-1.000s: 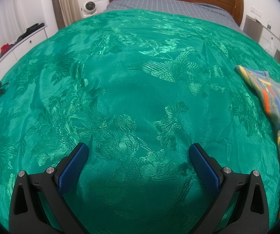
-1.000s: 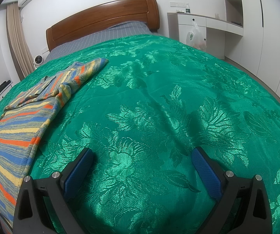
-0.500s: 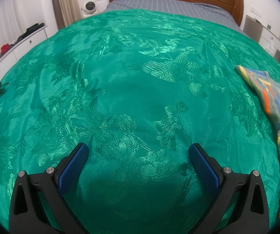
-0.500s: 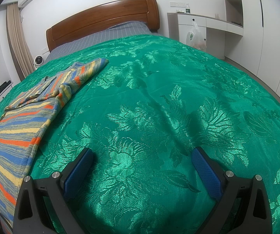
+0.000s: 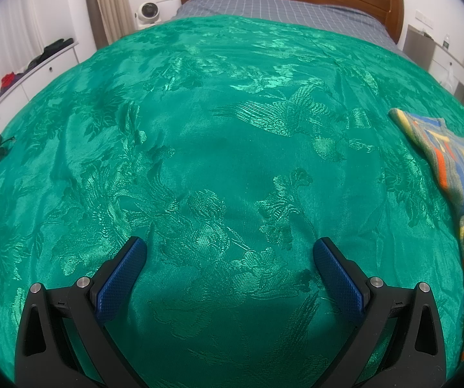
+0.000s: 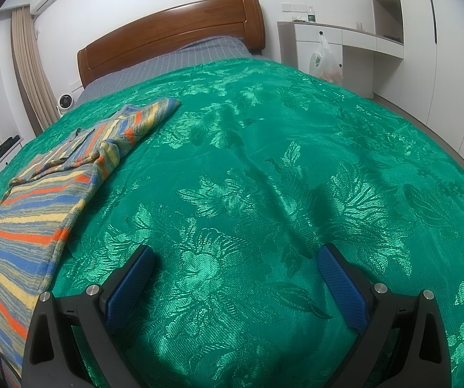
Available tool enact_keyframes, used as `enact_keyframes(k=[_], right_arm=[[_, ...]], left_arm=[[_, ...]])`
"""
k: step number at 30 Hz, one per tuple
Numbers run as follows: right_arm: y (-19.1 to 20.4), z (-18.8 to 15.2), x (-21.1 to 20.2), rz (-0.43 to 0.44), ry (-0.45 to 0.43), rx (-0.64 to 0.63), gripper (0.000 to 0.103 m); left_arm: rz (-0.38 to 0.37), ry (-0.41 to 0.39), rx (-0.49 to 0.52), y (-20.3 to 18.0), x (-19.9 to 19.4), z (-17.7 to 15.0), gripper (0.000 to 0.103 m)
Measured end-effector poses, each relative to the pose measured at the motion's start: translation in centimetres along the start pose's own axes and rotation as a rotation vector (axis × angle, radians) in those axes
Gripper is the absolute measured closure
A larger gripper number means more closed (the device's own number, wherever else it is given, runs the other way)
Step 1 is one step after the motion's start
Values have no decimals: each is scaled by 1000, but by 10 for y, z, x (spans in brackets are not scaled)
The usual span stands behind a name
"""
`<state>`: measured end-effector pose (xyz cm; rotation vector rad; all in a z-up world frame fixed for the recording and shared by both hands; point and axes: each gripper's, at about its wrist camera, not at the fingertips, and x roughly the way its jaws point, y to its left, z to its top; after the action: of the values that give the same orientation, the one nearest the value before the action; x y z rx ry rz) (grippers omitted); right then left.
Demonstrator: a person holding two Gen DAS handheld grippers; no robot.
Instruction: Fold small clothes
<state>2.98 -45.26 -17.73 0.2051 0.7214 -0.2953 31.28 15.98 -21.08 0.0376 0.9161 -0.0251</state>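
A small striped garment (image 6: 54,190) in blue, yellow, orange and grey lies flat on the green bedspread (image 6: 264,168). In the right wrist view it runs along the left side, from the lower left edge up to a sleeve end. In the left wrist view the garment (image 5: 458,168) shows at the far right edge. My left gripper (image 5: 228,245) is open and empty, low over bare bedspread, well left of the garment. My right gripper (image 6: 235,252) is open and empty over bare bedspread, just right of the garment's edge.
The wooden headboard (image 6: 167,38) and grey checked sheet (image 5: 280,6) are at the far end. A white desk with a plastic bag (image 6: 324,61) and wardrobes stand to the right. A low white cabinet (image 5: 22,74) and a small fan (image 5: 148,11) stand to the left.
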Motion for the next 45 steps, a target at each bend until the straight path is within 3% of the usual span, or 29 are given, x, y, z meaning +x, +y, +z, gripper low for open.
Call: enact_keyframes(k=[15, 18, 21, 23, 26, 28, 29, 31, 32, 35, 37, 38, 39, 40, 43, 45], right_arm=[[0, 0, 0, -4, 5, -3, 3], [2, 4, 2, -10, 33, -8, 3], [7, 18, 1, -1, 133, -45, 4], [13, 28, -21, 51, 162, -86, 4], [32, 26, -69, 181, 185, -165, 4], [45, 9, -91, 274, 289, -164, 4], [50, -2, -96, 304, 345, -156, 4], [62, -30, -102, 336, 461, -143, 5], [66, -45, -102, 335, 514, -130, 8], [69, -66, -95, 338, 599, -50, 23], [69, -75, -86, 345, 623, 16, 29], [69, -77, -80, 353, 641, 32, 47], [72, -81, -74, 362, 671, 36, 63], [75, -85, -69, 357, 700, 26, 99], [79, -82, -79, 363, 706, 3, 97], [77, -71, -94, 376, 682, 20, 97]], left_arm=[[4, 1, -8, -1, 0, 0, 0], [-24, 65, -18, 3, -7, 4, 2], [-139, 102, -1, 5, -44, -8, 12], [-260, 129, 52, 2, -89, -32, 11], [-402, 189, 140, -17, -143, -86, 5], [-467, 285, 165, -36, -155, -127, 6], [-480, 329, 172, -46, -156, -143, 10], [-494, 399, 191, -64, -155, -169, 29], [-492, 430, 211, -75, -154, -181, 38], [-450, 434, 263, -92, -156, -199, 42], [-404, 423, 298, -97, -158, -202, 65], [-406, 428, 299, -96, -157, -203, 93], [-437, 449, 278, -93, -155, -203, 99], [-450, 450, 255, -88, -156, -201, 99], [-492, 449, 204, -74, -164, -198, 100], [-559, 462, 120, -66, -170, -191, 101]])
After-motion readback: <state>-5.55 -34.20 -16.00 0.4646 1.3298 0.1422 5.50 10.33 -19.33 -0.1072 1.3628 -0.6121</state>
